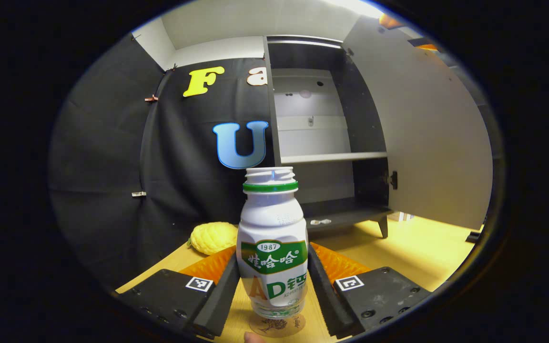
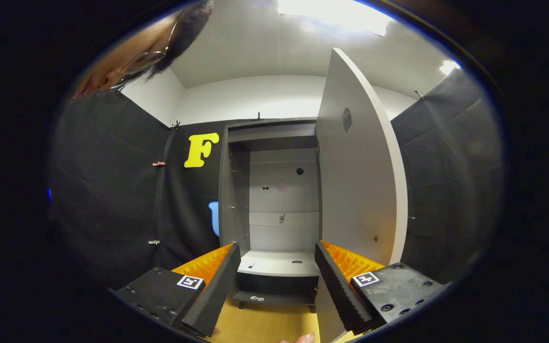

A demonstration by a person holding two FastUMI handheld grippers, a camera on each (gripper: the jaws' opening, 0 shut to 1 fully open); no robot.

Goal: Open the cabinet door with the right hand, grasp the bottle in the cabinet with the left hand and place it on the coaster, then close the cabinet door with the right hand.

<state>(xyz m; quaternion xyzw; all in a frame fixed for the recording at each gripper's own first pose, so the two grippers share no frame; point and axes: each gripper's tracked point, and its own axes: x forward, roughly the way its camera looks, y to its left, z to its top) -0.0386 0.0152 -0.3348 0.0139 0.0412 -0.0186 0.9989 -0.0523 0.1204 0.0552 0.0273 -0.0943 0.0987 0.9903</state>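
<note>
A white bottle (image 1: 272,219) with a green label and no cap stands upright between the fingers of my left gripper (image 1: 272,252), which is shut on its lower body. Its base is right over a clear round coaster (image 1: 277,326) on the wooden table; whether they touch is unclear. Behind it the cabinet (image 1: 331,157) stands open, with its pale door (image 1: 427,143) swung out to the right. In the right gripper view my right gripper (image 2: 277,247) is open and holds nothing, facing the open cabinet (image 2: 279,190). The door (image 2: 360,190) stands just right of it.
A yellow bumpy fruit-like object (image 1: 213,237) lies on the table (image 1: 422,247) to the left behind the bottle. The cabinet's shelf (image 1: 334,157) and floor are bare apart from small fittings. A person's head (image 2: 150,43) leans in at the upper left of the right gripper view.
</note>
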